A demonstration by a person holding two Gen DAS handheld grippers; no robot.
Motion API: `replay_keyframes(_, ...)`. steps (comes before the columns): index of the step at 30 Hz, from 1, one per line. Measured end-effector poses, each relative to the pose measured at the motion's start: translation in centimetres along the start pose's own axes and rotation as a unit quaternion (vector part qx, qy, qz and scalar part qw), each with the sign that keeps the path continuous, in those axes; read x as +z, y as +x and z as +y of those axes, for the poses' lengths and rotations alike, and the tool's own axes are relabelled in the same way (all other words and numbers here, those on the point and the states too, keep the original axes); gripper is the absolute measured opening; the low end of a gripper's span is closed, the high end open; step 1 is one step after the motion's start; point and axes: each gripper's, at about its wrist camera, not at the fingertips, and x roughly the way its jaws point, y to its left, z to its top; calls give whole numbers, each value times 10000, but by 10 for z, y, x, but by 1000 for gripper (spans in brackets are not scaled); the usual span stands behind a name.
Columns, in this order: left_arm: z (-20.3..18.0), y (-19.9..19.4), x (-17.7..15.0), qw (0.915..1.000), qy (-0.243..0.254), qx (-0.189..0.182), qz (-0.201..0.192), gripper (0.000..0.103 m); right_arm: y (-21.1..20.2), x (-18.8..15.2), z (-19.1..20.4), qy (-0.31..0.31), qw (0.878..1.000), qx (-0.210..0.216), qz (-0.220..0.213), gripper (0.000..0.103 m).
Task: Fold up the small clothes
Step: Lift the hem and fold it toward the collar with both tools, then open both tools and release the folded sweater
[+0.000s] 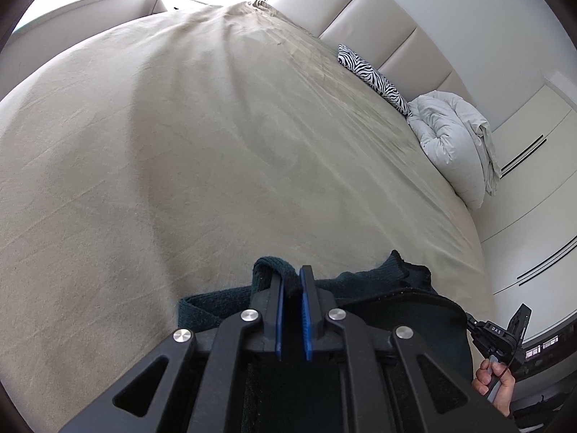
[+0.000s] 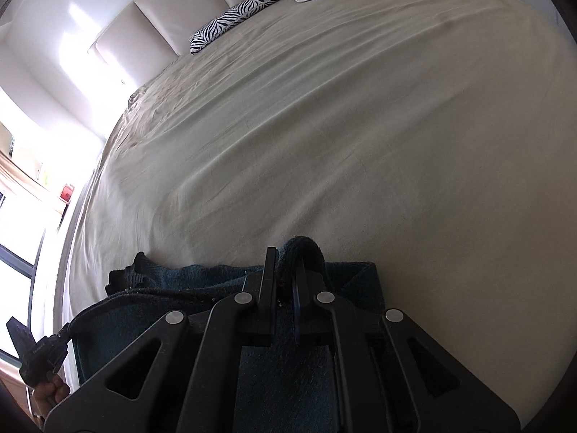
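Left tool (image 1: 293,281): its blue-padded jaws sit narrowly apart with a loop of the dark teal knit garment (image 1: 202,310) between them. The dark fabric fills the gap near the tips, so I judge it clamped on that edge. The loop rises at 12 o'clock from the tips; the rest of the garment trails toward 3 o'clock and back beneath the tool body.

Right tool (image 2: 285,270): jaws drawn together on a matching loop of the same garment (image 2: 180,281), which stands up just past the tips at 12 o'clock. From this tool the cloth runs toward 9 o'clock and underneath.

Position of the work: the garment lies at the near edge of the bed (image 1: 216,144), on the beige cover, stretched between the two tools. Its long axis runs side to side, from one tool across to the other, with open cover ahead at 12 o'clock.

Governing relation: each tool holds one end of the same top edge, and neither is nearer than the other. In my judgement the coming fold depends on both ends travelling together, square to that axis. The right hand (image 1: 494,386) shows at 4 o'clock in the left view.
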Motion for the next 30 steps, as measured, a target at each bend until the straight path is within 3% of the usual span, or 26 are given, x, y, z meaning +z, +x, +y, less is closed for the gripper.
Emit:
replay_keyframes(2, 3, -1, 2, 9999, -79, -122, -31, 24, 6, 0, -5, 135, 9999, 44, 29, 7)
replay_keyframes(6, 9, -15, 3, 9994, -175, -106, -288, 60, 8, -2, -6, 99, 9999, 82, -32, 10)
replay_keyframes(12, 13, -37, 0, 9988, -180, -105, -452, 62, -1, -2, 3, -7, 9999, 29, -162, 17)
replay_keyframes(13, 12, -41, -2, 9986, -166, -127, -491, 62, -6, -4, 3, -1, 9997, -22, -226, 27)
replay_keyframes(14, 11, -45, -3, 9983, -157, -161, -537, 62, -9, -4, 3, 48, 9995, -70, -292, 44)
replay_keyframes(16, 8, -54, -7, 9977, -90, -186, -648, 62, -19, -4, -2, 201, 9988, -82, -445, 61)
replay_keyframes(23, -17, -65, -34, 9962, 498, -160, -691, 62, -53, -8, -11, 187, 9972, -286, -670, 61)
replay_keyframes(27, -18, -56, -56, 9971, 605, -72, -448, 62, -60, -21, 2, -322, 9977, -258, -546, 59)
replay_keyframes(30, -14, -56, -69, 9968, 701, 27, -395, 62, -61, -37, 13, -782, 9955, -379, -390, 48)
